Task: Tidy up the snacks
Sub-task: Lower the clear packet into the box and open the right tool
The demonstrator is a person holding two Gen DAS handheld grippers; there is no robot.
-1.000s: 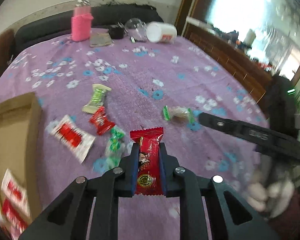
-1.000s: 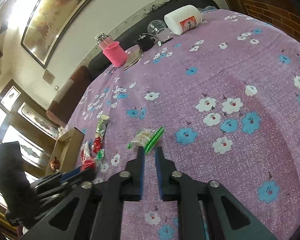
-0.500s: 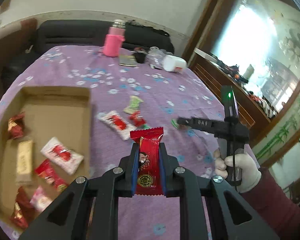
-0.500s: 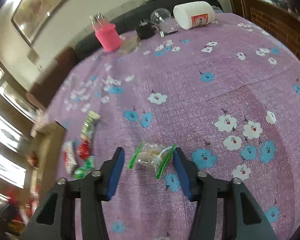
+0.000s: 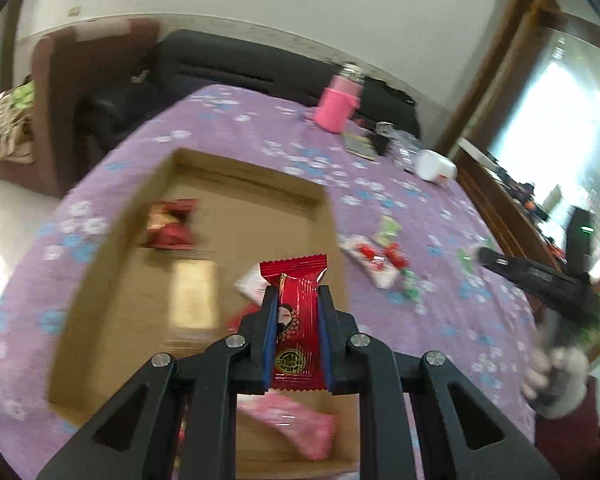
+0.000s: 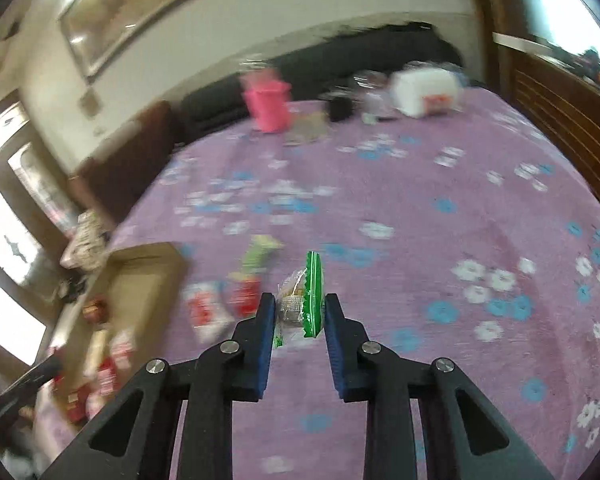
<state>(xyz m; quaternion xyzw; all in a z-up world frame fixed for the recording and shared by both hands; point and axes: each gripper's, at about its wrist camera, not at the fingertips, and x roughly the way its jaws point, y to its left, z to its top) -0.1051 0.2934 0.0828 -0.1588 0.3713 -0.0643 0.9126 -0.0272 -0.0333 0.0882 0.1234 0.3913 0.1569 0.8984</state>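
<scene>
Landmark: an open, shallow cardboard box (image 5: 100, 272) lying on a bench covered with a purple flowered cloth (image 5: 440, 320); every place below is given relative to this box.

Left hand-held gripper (image 5: 297, 312): poised above the box's near right part, its blue pads closed tight on a red snack packet (image 5: 296, 320), which stands upright between them with its crimped top edge poking above the fingertips.

Inside the box: a dark red and gold packet (image 5: 170, 224) toward the far left corner, a pale yellow bar (image 5: 192, 292) near the middle, and a pink and white packet (image 5: 296, 426) at the near edge under the gripper; all are blurred.

Right hand-held gripper (image 6: 300, 312): off to the right of the box, over the cloth, jaws narrowed onto a clear snack packet with green ends (image 6: 302, 300), which sits upright between the pads.

Loose snacks: a small cluster of red, white and green packets (image 5: 380, 258) lying on the cloth just beyond the box's right wall.

Beyond the box: a pink bottle (image 5: 336, 106) and a white jar on its side (image 5: 436, 166) at the bench's far edge.
</scene>
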